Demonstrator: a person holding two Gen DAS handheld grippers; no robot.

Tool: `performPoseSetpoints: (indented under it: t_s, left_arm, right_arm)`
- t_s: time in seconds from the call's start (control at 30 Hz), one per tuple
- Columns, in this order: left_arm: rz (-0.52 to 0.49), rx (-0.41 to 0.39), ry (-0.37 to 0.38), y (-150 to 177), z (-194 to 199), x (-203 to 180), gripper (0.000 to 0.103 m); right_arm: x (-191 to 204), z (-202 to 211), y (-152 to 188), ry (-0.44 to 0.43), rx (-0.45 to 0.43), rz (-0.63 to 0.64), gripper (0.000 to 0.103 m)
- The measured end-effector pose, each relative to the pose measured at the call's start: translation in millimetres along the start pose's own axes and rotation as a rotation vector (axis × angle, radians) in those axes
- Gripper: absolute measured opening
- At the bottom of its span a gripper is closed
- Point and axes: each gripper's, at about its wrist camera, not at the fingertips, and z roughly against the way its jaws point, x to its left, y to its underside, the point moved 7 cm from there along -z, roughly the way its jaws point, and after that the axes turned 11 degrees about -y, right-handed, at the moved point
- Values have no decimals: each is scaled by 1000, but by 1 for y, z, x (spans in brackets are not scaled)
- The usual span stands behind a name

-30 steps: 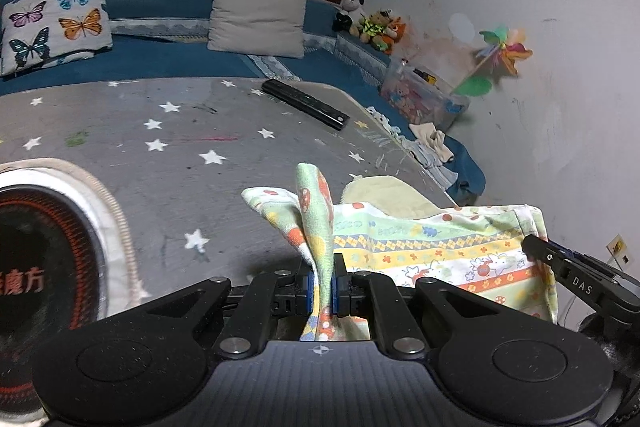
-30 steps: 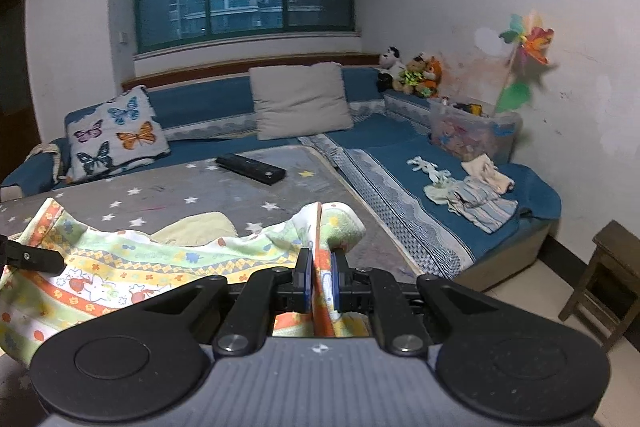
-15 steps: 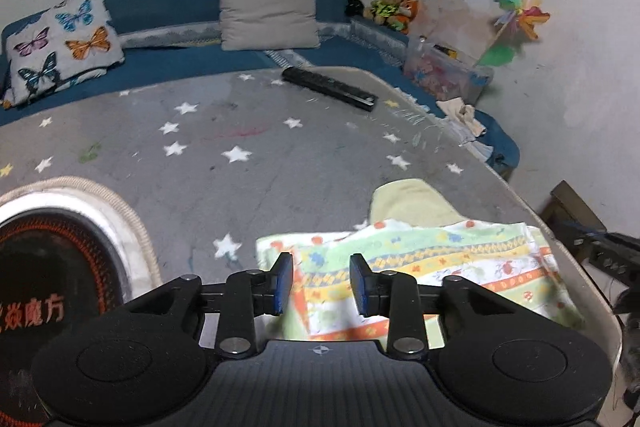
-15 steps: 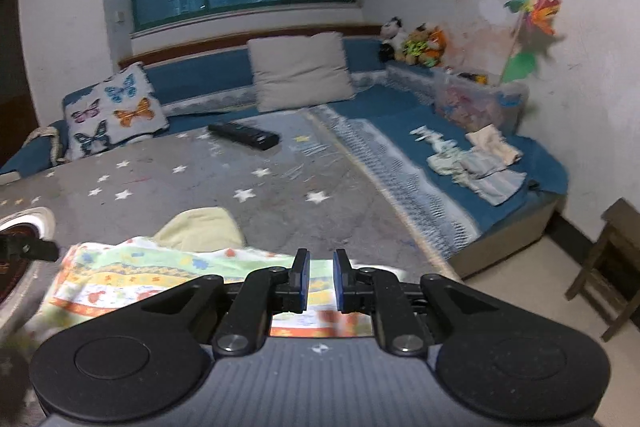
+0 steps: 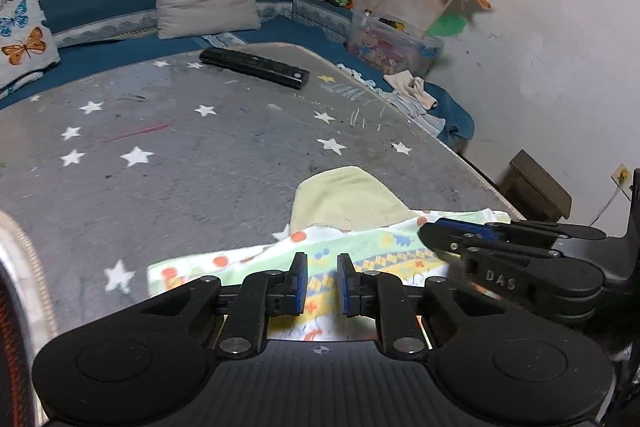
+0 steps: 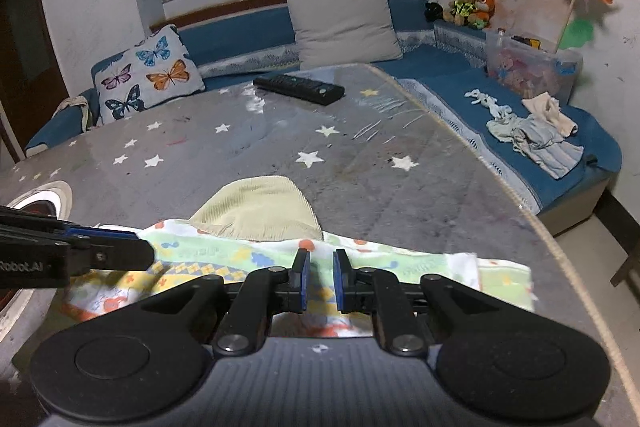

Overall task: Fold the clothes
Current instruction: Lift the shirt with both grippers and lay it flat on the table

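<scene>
A colourful patterned garment [image 5: 360,251] lies flat on the grey star-print table [image 5: 192,155], near its front right corner. It also shows in the right wrist view [image 6: 400,263]. A pale yellow cloth [image 5: 348,199] sticks out from under its far edge, also seen in the right wrist view [image 6: 256,207]. My left gripper [image 5: 322,283] is open and empty just above the garment. My right gripper [image 6: 320,281] is open and empty above it too, and appears in the left wrist view [image 5: 452,231].
A black remote [image 5: 254,67] lies at the table's far side. A round red-and-black object [image 6: 36,203] sits at the left. Small clothes [image 6: 532,135] lie on the blue sofa [image 6: 440,67]. A wooden stool [image 5: 536,187] stands off the right edge.
Both grippers held the garment up by its edge a second ago. They have let go, and the garment now lies flat on the table. Both grippers have drawn closer together.
</scene>
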Motion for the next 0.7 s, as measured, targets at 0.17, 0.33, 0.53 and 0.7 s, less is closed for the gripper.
performPoseSetpoints:
  t_s: [0.17,0.33,0.53,0.7]
  left_arm:
    - [5,18,-12,2,-12,1,17]
    - [3,16,-24,3,-6,0,17]
    - [-26,2,-25,14,13,-6,18]
    - [-51,-4,-9,32,32,-11,18]
  right_arm:
    - [-2,-5,0,-1,-5,-9,12]
    - [2,7,1,-13,-13,-8,12]
    - [26,22,10,-60,-9,40,13]
    - [43,35,26,-76,4,75,19]
